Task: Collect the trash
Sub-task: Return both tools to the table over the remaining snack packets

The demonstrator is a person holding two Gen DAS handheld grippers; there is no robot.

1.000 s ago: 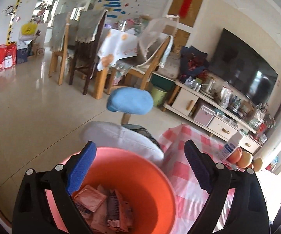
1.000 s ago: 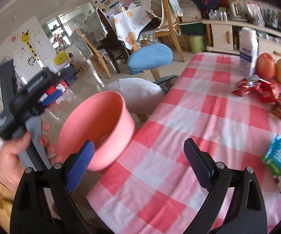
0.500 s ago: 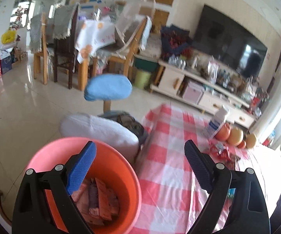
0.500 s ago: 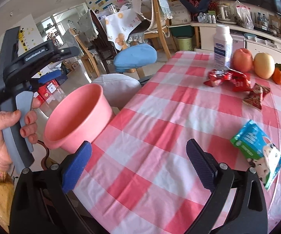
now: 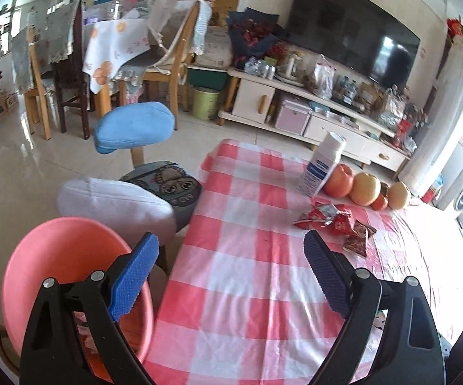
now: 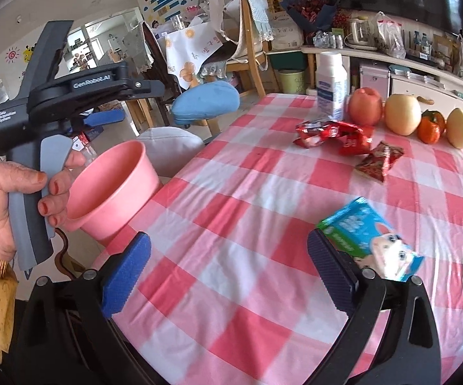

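- Our right gripper: jaws wide, nothing between them, low over the near part of the checked tablecloth. They widened a touch over the last second and are now steady.
- Our left gripper: jaws also wide and empty. A second ago it looked down into the pink bin; now it has swung right over the table and the bin sits off the near-left table edge.
- So both hands are free and we judge we are heading for the next piece.
- Nearest trash: blue-green carton, just beyond the right finger of our right gripper.
- Farther: red wrappers mid-table, near the bottle and fruit.
- Wrappers are already in the bin; the carton is the likely next pick.
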